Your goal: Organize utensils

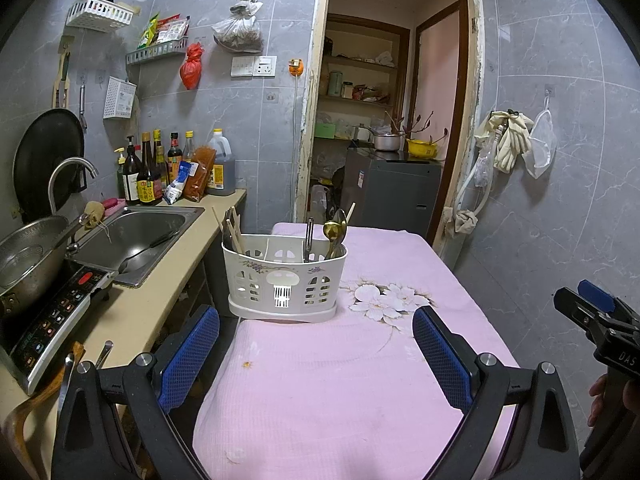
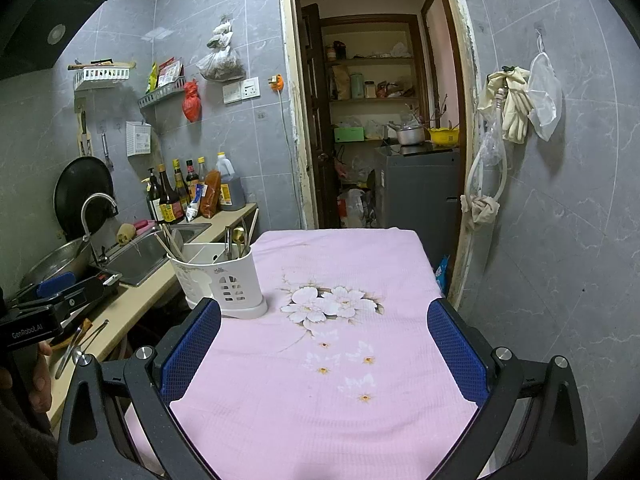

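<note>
A white slotted utensil holder (image 1: pixel 285 276) (image 2: pixel 219 276) stands at the left edge of the pink flowered tablecloth (image 1: pixel 340 380) (image 2: pixel 332 360). Wooden chopsticks (image 1: pixel 232 230) (image 2: pixel 170 242) lean in its left compartment. A gold spoon (image 1: pixel 334 232) (image 2: pixel 239 236) and a steel utensil (image 1: pixel 309 236) stand in its right compartment. My left gripper (image 1: pixel 316 354) is open and empty, low over the cloth in front of the holder. My right gripper (image 2: pixel 324 350) is open and empty over the cloth's flower print, to the right of the holder.
A beige counter (image 1: pixel 132 312) runs along the left with a steel sink (image 1: pixel 136 240), an induction cooker (image 1: pixel 52 320) bearing a metal pan, and sauce bottles (image 1: pixel 160 172). Loose utensils (image 2: pixel 78 344) lie at its near end. An open doorway (image 1: pixel 384 120) lies behind the table.
</note>
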Demonstrator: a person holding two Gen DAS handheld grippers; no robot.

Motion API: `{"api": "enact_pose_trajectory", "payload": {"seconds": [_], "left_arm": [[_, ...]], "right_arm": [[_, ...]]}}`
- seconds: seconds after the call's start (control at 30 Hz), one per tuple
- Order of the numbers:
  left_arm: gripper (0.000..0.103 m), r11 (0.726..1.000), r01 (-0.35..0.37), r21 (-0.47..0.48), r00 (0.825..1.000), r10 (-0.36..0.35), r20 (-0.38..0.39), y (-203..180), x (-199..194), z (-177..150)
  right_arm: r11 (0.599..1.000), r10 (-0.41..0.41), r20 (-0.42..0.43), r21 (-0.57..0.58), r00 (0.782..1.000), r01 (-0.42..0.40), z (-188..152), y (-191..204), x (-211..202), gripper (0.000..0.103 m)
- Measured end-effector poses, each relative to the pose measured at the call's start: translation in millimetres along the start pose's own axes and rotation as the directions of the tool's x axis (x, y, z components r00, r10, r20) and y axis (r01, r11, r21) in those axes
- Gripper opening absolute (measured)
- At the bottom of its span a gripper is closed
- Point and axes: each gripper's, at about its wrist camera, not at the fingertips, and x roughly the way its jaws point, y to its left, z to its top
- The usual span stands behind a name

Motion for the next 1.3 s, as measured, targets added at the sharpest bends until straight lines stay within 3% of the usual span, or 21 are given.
{"api": "enact_pose_trajectory", "payload": {"seconds": [1.3], "left_arm": [[0.098, 1.000, 0.000, -0.018, 1.000, 0.000, 0.003, 6.0, 0.3, 4.4]], "right_arm": [[1.000, 0.004, -0.003, 0.003, 1.000, -0.004, -0.6, 0.3, 0.9, 0.101]]}}
